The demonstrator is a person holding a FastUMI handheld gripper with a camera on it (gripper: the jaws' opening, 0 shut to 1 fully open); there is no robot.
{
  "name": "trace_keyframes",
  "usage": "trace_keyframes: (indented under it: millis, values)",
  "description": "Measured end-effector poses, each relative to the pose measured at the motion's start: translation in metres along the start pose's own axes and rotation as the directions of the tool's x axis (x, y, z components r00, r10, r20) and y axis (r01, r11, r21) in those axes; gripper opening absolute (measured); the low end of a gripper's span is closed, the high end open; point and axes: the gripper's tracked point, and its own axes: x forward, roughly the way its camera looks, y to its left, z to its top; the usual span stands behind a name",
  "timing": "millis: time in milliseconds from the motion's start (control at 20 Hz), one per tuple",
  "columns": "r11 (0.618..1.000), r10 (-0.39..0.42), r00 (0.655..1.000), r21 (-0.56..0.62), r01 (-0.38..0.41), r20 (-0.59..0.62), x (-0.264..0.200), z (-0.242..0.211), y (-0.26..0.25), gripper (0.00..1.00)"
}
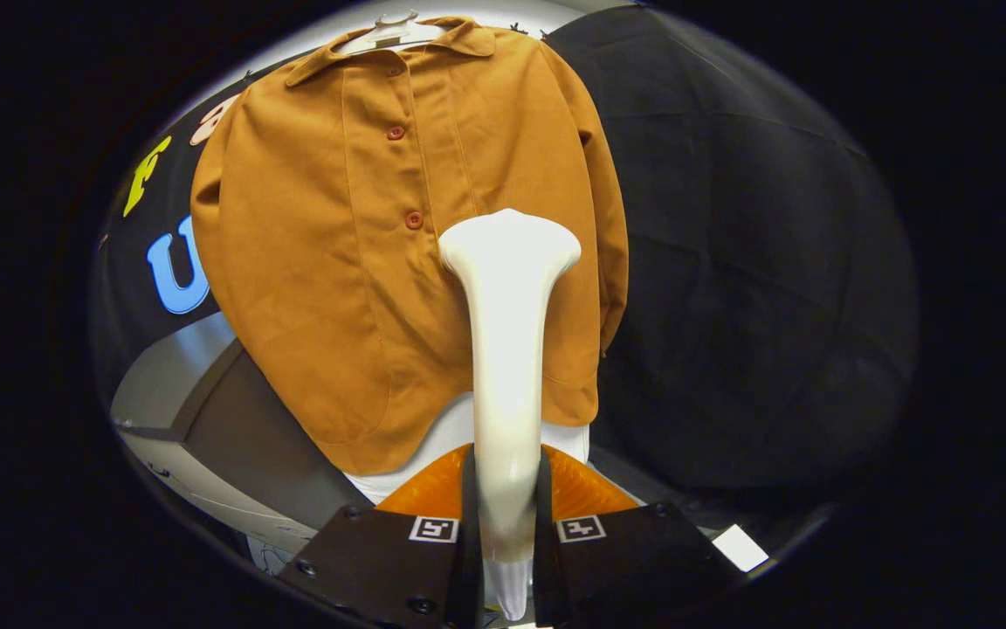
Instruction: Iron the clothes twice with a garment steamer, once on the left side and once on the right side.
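A rust-brown button-up shirt [354,262] hangs on a white hanger [391,31] in front of the booth's black cloth wall. My gripper [506,489] is shut on the handle of a cream-white garment steamer [507,349], with one finger pressing on each side. The steamer rises straight ahead of the fingers. Its flared head [510,243] stands over the shirt's right half, just right of the button placket, near the lower of the two red buttons [414,220]. Whether the head touches the cloth I cannot tell.
Below the shirt's hem a white surface [451,428] and an orange translucent part [429,494] show behind the fingers. A grey board or panel [206,402] slants at the lower left. The black cloth wall [747,262] spreads to the right of the shirt.
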Motion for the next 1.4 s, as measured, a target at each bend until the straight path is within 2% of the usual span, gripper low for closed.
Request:
trace_keyframes:
  millis: [350, 600, 800, 1050, 1400]
  values:
    - [0.998, -0.055, 0.994, 0.008, 0.056, -0.094, -0.012, -0.044, -0.010, 0.26]
    - [0.999, -0.045, 0.996, 0.015, 0.046, -0.073, -0.029, -0.049, 0.002, 0.26]
    - [0.999, -0.047, 0.999, 0.011, 0.047, 0.010, -0.046, -0.021, 0.012, 0.26]
    - [1.000, -0.028, 0.990, 0.011, 0.027, 0.136, -0.075, 0.038, 0.027, 0.26]
    - [0.998, 0.067, 0.961, -0.039, -0.059, 0.269, -0.121, 0.110, 0.081, 0.26]
